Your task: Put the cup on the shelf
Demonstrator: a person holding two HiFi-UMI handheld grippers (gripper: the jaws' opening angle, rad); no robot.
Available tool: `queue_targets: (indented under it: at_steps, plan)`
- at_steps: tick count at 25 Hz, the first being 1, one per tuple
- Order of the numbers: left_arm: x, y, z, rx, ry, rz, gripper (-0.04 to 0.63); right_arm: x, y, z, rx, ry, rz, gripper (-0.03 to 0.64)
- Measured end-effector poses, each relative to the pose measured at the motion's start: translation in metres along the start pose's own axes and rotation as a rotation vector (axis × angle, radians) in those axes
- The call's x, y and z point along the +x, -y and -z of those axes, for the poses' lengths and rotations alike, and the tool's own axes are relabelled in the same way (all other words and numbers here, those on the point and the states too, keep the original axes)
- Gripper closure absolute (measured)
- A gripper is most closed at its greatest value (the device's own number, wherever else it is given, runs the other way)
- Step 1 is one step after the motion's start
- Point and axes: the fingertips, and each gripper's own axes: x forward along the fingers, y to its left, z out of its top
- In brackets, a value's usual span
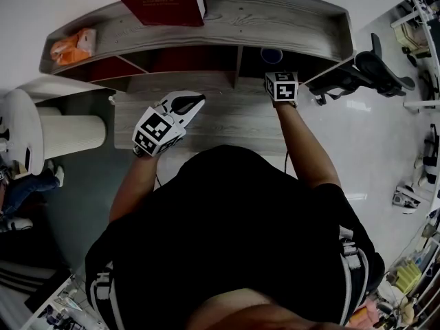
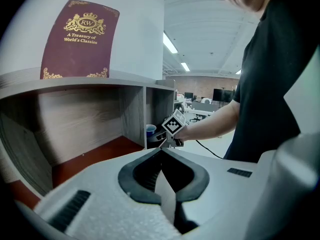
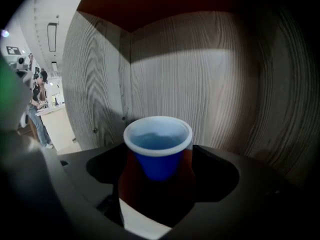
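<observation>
The grey wood-grain shelf (image 1: 289, 19) runs along the far edge of the tabletop (image 1: 227, 119). It has a curved top board and open compartments below with reddish floors. A dark red book (image 2: 77, 39) with gold lettering stands upright on the top board, and an orange packet (image 1: 74, 45) lies at the board's left end.

The person's right forearm (image 1: 302, 139) reaches straight out to the right compartment, so the right gripper (image 1: 280, 80) has its front tucked under the top board. Its jaws stand wide apart on either side of the cup, and the pads do not press on it.

The left arm is bent. It holds the left gripper (image 1: 187, 104) over the tabletop, near the front of the shelf and well left of the right one, tilted and aimed towards the far right. Its jaws are closed tip to tip with nothing between them.

The cup (image 3: 158, 139) is small and blue, with a pale rolled rim and a pale inside. It stands upright on the reddish floor of the right compartment, between the right gripper's jaws. The grey divider wall is to its left and the back wall is behind it.
</observation>
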Motion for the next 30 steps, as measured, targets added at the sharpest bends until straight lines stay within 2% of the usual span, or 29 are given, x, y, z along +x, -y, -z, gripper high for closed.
queue_targets:
  at_steps: [14, 20, 21, 23, 30]
  plan:
    - [-0.011, 0.010, -0.001, 0.012, 0.037, 0.055, 0.580, -0.042, -0.013, 0.019, 0.076, -0.052, -0.001, 0.230]
    - [-0.021, 0.016, -0.006, 0.025, 0.066, 0.085, 0.580, -0.084, -0.020, 0.006, 0.153, -0.001, -0.015, 0.236]
    - [-0.022, 0.017, -0.006, 0.029, 0.066, 0.090, 0.580, -0.092, -0.022, 0.001, 0.161, 0.015, -0.017, 0.250]
    - [-0.026, 0.020, -0.005, 0.036, 0.067, 0.099, 0.580, -0.107, -0.026, -0.009, 0.176, 0.052, -0.022, 0.363]
    - [-0.040, 0.026, -0.005, 0.051, 0.082, 0.123, 0.580, -0.151, -0.051, -0.047, 0.230, 0.164, -0.074, 0.491]
